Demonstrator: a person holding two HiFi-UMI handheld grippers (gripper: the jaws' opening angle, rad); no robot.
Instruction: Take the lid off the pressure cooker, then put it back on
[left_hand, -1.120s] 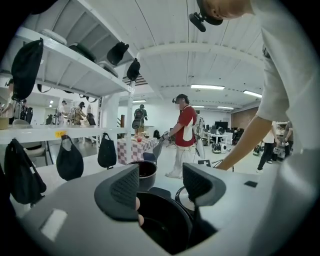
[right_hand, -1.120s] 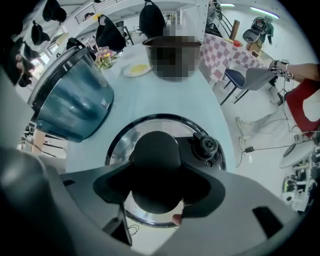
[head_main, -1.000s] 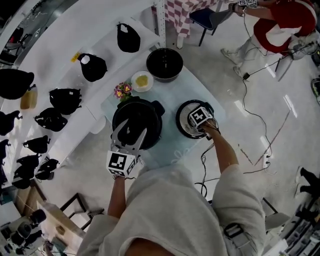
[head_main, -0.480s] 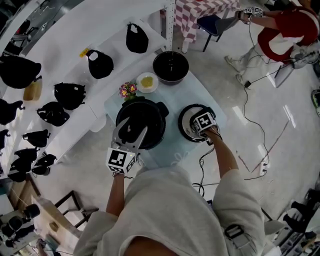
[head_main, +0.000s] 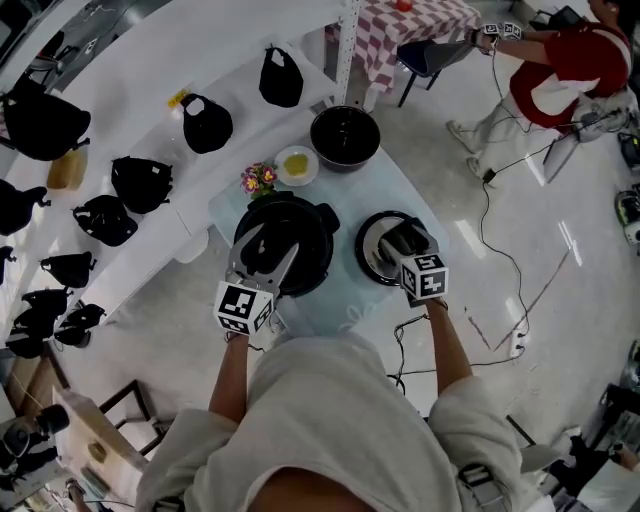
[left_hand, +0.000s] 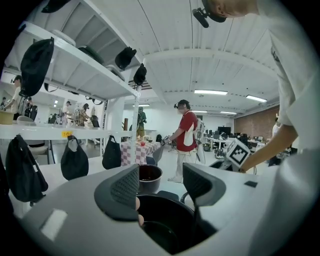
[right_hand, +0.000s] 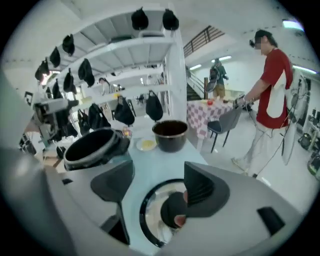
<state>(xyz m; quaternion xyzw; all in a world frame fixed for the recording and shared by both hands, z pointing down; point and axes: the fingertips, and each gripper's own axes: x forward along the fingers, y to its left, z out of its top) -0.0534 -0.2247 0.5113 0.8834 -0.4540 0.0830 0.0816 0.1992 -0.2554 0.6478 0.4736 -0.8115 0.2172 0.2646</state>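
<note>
The black pressure cooker (head_main: 312, 248) stands open on the pale blue table (head_main: 345, 195), also seen in the right gripper view (right_hand: 95, 145). Its round lid (head_main: 371, 250) lies flat on the table to the cooker's right, the dark knob (right_hand: 172, 212) up. My right gripper (head_main: 398, 240) hangs above the lid, its jaws opening, with nothing between them (right_hand: 159, 182). My left gripper (head_main: 265, 252) hovers over the cooker's near rim, open and empty (left_hand: 160, 187), the dark pot beneath it.
A black inner pot (head_main: 345, 135), a white dish with yellow contents (head_main: 296, 165) and a small flower bunch (head_main: 258, 180) stand at the table's far end. A white shelf (head_main: 150, 120) with black bags runs along the left. A person in red (head_main: 570, 60) and floor cables (head_main: 500, 250) are to the right.
My right gripper has lifted off the lid and pulled back toward me, jaws wider apart. The lid stays flat on the table. The left gripper has kept still.
</note>
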